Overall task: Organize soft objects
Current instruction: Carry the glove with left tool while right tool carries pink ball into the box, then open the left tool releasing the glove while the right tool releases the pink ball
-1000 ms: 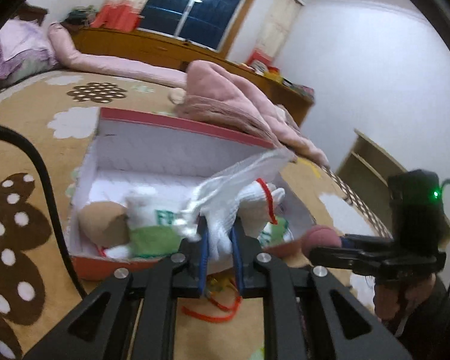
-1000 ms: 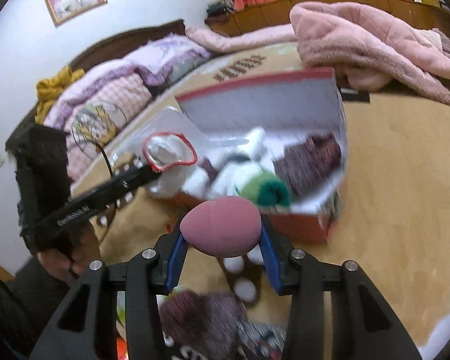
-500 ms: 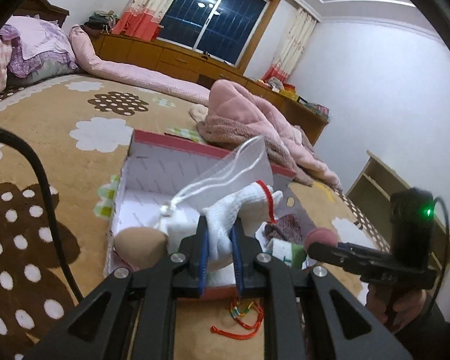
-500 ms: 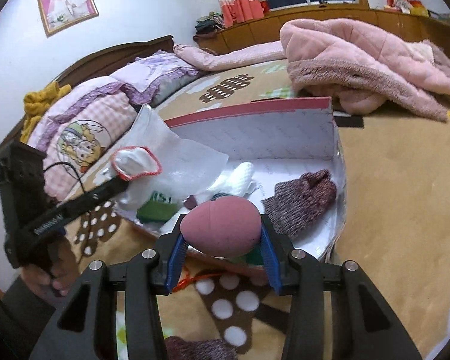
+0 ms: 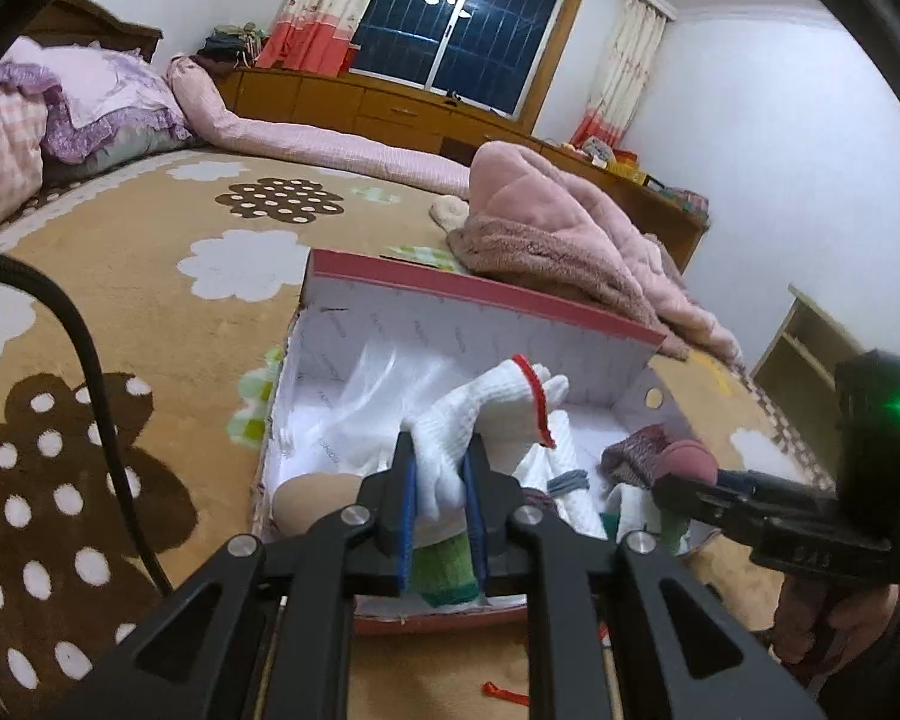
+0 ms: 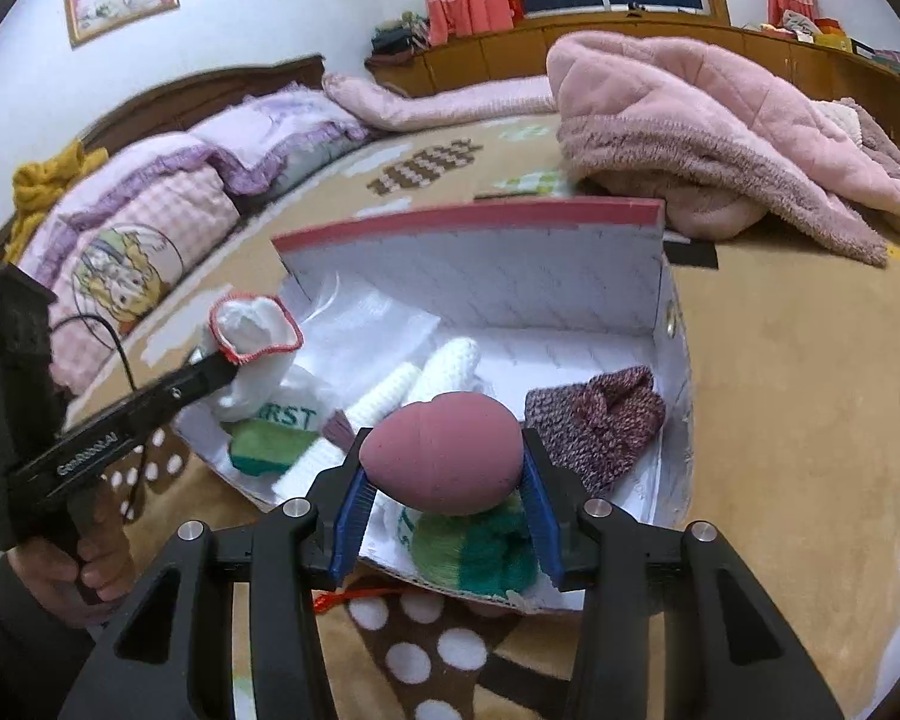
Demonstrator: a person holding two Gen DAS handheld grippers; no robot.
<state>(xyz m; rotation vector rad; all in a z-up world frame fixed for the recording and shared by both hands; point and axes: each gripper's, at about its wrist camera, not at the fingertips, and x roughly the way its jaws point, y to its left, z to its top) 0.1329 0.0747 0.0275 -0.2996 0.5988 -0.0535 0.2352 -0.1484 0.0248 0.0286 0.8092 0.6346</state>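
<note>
Left gripper [image 5: 439,507]: clamped on a white glove [image 5: 486,414] with a red-trimmed cuff, held above the near left part of the box [image 5: 480,294]; the cuff gapes open and the knit droops limply.
Right gripper [image 6: 447,495]: closed on a pink egg-shaped sponge [image 6: 444,459], matte and smooth, held over the box's near edge, right of the left gripper.
Loose near items: a red cord [image 6: 354,597] lies on the blanket [image 5: 150,264] just outside the near edge of the box.
Box, near edge: a green-and-white sock [image 6: 480,546] and a beige sponge [image 5: 312,501] at the near left corner.
Box, middle: white knit pieces [image 6: 414,381], another green-toed sock [image 6: 270,435] printed with letters, and a maroon knit item [image 6: 600,420] towards the right wall.
Box, far side: a clear plastic bag [image 5: 366,390] against the raised lid.
Beyond the box: a pink fleece garment [image 6: 690,138] heaped on the blanket, well apart.
Progress: judged well along, since most soft things already sit inside; the glove and the pink sponge are yet to be released.
</note>
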